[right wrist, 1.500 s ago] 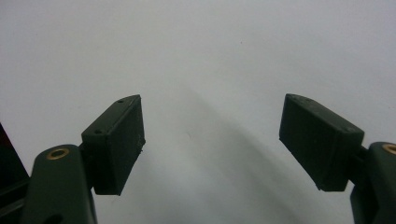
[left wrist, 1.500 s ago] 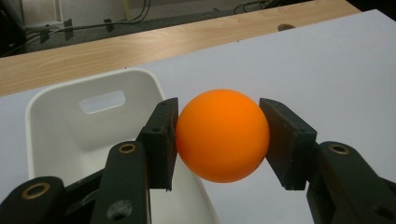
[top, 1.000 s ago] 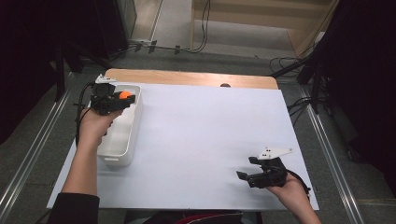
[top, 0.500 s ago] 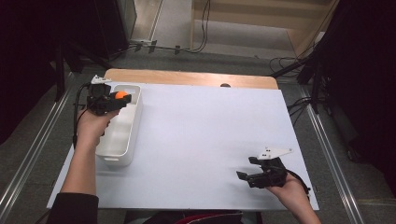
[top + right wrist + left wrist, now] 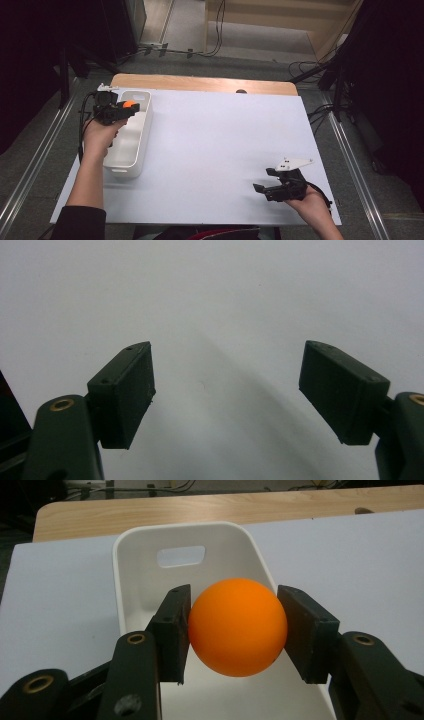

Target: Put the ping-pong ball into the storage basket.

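An orange ball [image 5: 238, 626] sits pinched between the two black jaws of my left gripper [image 5: 234, 630], which is shut on it. In the high view that gripper [image 5: 126, 107] hovers with the ball [image 5: 129, 104] over the far end of a white bin [image 5: 125, 150] at the table's left. The bin [image 5: 150, 575] has a handle slot in its far wall and looks empty below the ball. My right gripper [image 5: 264, 181] rests low near the front right of the table, held by a hand. Its jaws stand wide apart in the right gripper view [image 5: 227, 392], with nothing between them.
A white sheet covers the table [image 5: 225, 145]; a wooden strip [image 5: 200, 82] shows along its far edge. Cables [image 5: 200, 47] lie on the floor beyond, and metal rails [image 5: 355, 165] run along both sides of the table.
My left gripper with the orange ball has shifted slightly toward the far end of the bin. The right gripper has kept still.
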Available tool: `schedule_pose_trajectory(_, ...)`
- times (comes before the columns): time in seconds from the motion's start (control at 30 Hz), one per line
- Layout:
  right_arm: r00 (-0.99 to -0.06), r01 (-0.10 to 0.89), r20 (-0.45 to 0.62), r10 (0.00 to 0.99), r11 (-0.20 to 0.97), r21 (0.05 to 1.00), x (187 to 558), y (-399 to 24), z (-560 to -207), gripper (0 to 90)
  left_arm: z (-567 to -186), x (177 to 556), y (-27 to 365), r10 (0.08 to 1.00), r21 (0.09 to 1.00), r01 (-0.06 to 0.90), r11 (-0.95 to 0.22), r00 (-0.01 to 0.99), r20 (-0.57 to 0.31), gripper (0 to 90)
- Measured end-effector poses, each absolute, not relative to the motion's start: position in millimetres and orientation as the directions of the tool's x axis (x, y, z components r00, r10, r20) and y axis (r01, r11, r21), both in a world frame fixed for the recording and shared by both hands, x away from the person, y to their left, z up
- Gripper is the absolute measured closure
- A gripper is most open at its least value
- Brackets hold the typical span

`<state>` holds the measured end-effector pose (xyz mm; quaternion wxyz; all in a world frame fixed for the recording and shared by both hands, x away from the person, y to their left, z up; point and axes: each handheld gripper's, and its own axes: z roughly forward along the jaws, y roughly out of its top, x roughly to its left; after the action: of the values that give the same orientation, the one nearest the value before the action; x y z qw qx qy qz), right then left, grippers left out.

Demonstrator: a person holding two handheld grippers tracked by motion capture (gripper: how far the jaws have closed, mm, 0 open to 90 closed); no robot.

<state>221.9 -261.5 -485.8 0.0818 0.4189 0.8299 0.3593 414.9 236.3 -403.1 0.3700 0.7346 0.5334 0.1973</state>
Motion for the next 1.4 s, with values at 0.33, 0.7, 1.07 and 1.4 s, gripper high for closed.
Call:
schedule_pose_trajectory(0.33,-0.638,0.635,0.164,0.753,0.393,0.665,221.9,-261.7,-485.8,20.7,-410.1,417.2,234.3,0.934,0.74,0.654,-0.16,0.342,-0.1,48.3)
schedule_pose_trajectory(0.7,-0.638,0.636,0.166,0.752,0.393,0.664,221.7,-261.4,-485.8,20.7,-410.6,417.1,232.5,0.933,0.739,0.652,-0.167,0.346,-0.094,46.2)
schedule_pose_trajectory(1.07,-0.636,0.637,0.167,0.753,0.391,0.665,221.8,-261.5,-485.8,20.7,-404.8,415.8,235.6,0.931,0.748,0.65,-0.137,0.341,-0.126,40.2)
schedule_pose_trajectory(1.4,-0.634,0.637,0.165,0.755,0.39,0.665,221.4,-262.0,-485.8,20.7,-390.0,412.4,231.4,0.922,0.748,0.644,-0.159,0.368,-0.121,33.7)
